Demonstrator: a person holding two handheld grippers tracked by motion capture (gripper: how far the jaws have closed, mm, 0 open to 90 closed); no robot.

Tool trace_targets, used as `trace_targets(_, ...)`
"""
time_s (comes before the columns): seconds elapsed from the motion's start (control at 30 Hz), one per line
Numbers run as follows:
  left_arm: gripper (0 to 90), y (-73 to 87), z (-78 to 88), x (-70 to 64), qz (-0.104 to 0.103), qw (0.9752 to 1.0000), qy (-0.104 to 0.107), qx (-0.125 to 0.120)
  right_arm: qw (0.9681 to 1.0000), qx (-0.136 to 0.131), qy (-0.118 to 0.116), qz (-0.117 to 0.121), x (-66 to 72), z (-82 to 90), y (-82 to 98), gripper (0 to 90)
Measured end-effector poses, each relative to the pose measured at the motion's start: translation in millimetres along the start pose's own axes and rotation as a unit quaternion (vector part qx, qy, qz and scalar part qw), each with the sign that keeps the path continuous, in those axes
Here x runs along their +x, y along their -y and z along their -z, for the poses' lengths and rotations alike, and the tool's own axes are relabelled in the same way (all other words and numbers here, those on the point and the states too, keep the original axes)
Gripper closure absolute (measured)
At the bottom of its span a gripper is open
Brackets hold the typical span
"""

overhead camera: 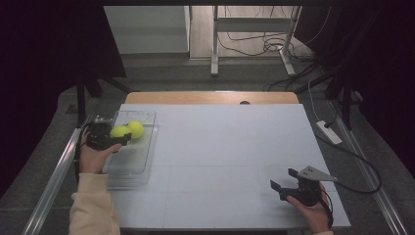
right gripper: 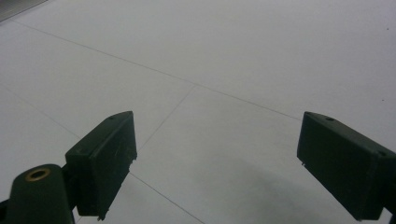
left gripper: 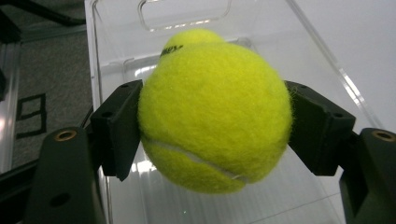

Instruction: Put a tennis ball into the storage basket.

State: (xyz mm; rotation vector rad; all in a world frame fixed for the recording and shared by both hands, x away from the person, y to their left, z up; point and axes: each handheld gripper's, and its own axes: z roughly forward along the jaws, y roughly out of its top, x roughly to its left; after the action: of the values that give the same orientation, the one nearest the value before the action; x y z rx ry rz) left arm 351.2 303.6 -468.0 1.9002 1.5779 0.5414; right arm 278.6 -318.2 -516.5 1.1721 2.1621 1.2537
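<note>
The clear plastic bin [overhead camera: 128, 161] at nine o'clock holds one tennis ball [overhead camera: 136, 129]. The left gripper [left gripper: 215, 126] is clamped on a second tennis ball [left gripper: 212, 116], which half hides the first. The right gripper [right gripper: 219, 163] stands apart over the bare surface [overhead camera: 230, 156].

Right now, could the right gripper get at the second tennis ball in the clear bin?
Probably not without a long move. The right gripper sits open at the table's near right, while the second tennis ball lies in the clear bin at far left, with the left gripper and its held ball alongside.

bin [overhead camera: 128, 164] at table [overhead camera: 220, 147] left, 2 balls in/over it, right tool [overhead camera: 283, 182] near-right corner
</note>
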Motion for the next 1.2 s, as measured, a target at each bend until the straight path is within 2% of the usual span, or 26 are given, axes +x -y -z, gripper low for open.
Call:
trace_targets(0.3,26.8,1.1,-4.9,0.4,-0.005,0.9996,-0.009,0.026,1.0,0.001,0.0,0.0,0.1,-0.3,0.2,11.7)
trace_targets(0.77,25.7,0.2,-3.7,-1.7,-0.01,0.9993,-0.019,0.03,1.0,0.002,-0.002,0.001,0.1,-0.5,0.7,11.6)
trace_targets(0.83,24.2,-0.5,-3.1,-2.4,-0.012,0.9993,-0.022,0.027,1.0,0.002,-0.002,0.001,0.2,0.0,0.6,11.6)
trace_targets(0.9,17.7,-2.2,-0.8,-3.4,-0.007,0.9997,-0.007,0.02,1.0,0.002,-0.002,0.001,0.4,0.0,0.5,11.6)
trace_targets(1.0,13.6,-4.5,3.5,-4.3,0.003,1.0,0.006,-0.001,1.0,0.003,-0.002,0.002,0.7,-0.5,0.4,11.6)
trace_targets(1.2,11.5,-5.7,8.7,-3.8,0.011,0.9989,0.028,-0.035,1.0,0.003,-0.001,0.002,0.0,-0.4,0.7,11.6)
